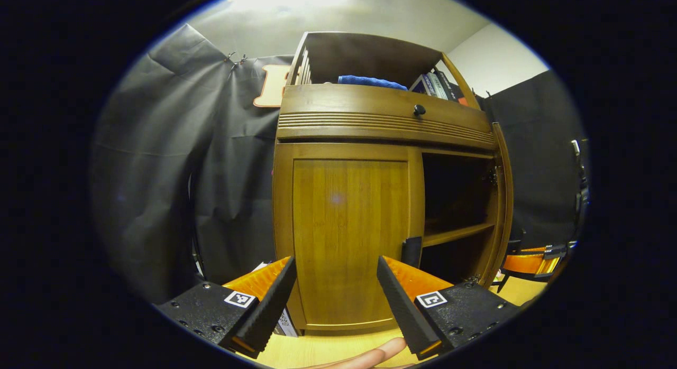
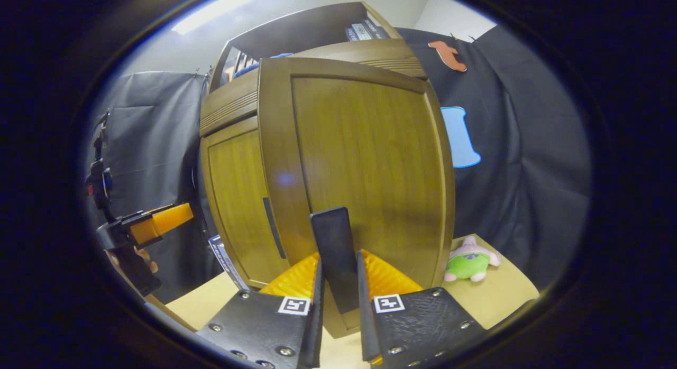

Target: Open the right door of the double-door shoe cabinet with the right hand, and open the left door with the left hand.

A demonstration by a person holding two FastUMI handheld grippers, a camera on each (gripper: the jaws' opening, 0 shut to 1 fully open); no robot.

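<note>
The shoe cabinet [image 1: 386,131] stands ahead. Its right door [image 2: 365,163] is swung out because the right gripper [image 2: 338,300] pinches that door's dark handle [image 2: 333,252]. The left door [image 1: 349,237] remains closed, near the left gripper [image 1: 336,300], which gapes wide, holding nothing.

The shoe cabinet [image 1: 349,226] is golden-brown wood with vertical grain and black handles, a blue cloth [image 1: 370,82] lies at 12 o'clock on its shelf, and a pink-and-green plush toy [image 2: 469,260] sits on the pale tan desk [image 2: 497,295].

Plush toy [image 2: 469,262], blue cloth [image 1: 372,82], books [image 1: 438,85]
</note>
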